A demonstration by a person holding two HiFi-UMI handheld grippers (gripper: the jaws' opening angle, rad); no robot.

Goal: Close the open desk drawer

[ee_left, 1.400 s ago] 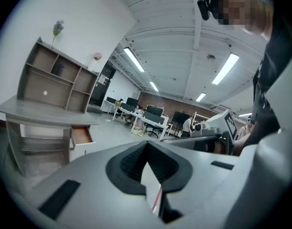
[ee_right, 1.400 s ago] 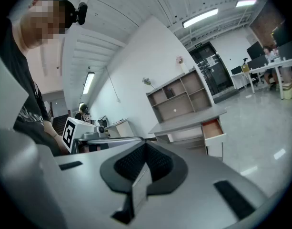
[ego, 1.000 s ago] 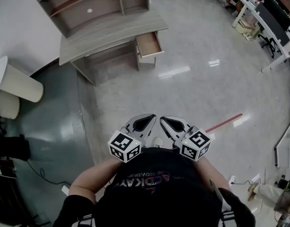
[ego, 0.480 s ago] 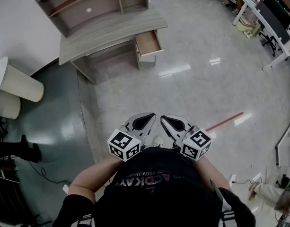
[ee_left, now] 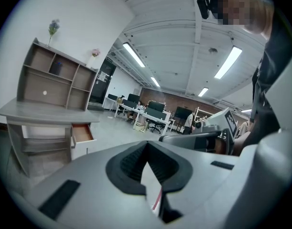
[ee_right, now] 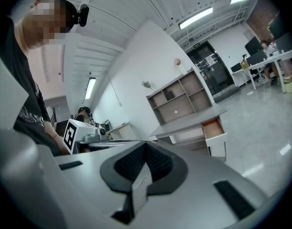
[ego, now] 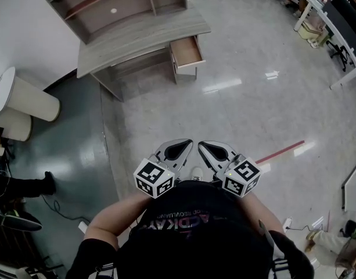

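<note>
A grey wooden desk (ego: 137,36) with a shelf unit on top stands far ahead by the white wall. Its top drawer (ego: 186,52) at the right end is pulled out, showing a bare brown inside. The drawer also shows small in the left gripper view (ee_left: 82,132) and the right gripper view (ee_right: 214,128). My left gripper (ego: 187,144) and right gripper (ego: 202,145) are held side by side close to the person's chest, several steps from the desk. Both are shut with nothing between the jaws, as the left gripper (ee_left: 146,142) and right gripper (ee_right: 146,143) show in their own views.
Glossy pale floor lies between me and the desk, with a darker strip (ego: 67,150) on the left. A red tape line (ego: 279,151) crosses the floor at right. White round stands (ego: 27,100) are at far left, and office desks with chairs (ego: 323,16) at top right.
The desk and drawer have shifted slightly right and down in the head view. Both grippers keep their place before the chest and stay shut.
</note>
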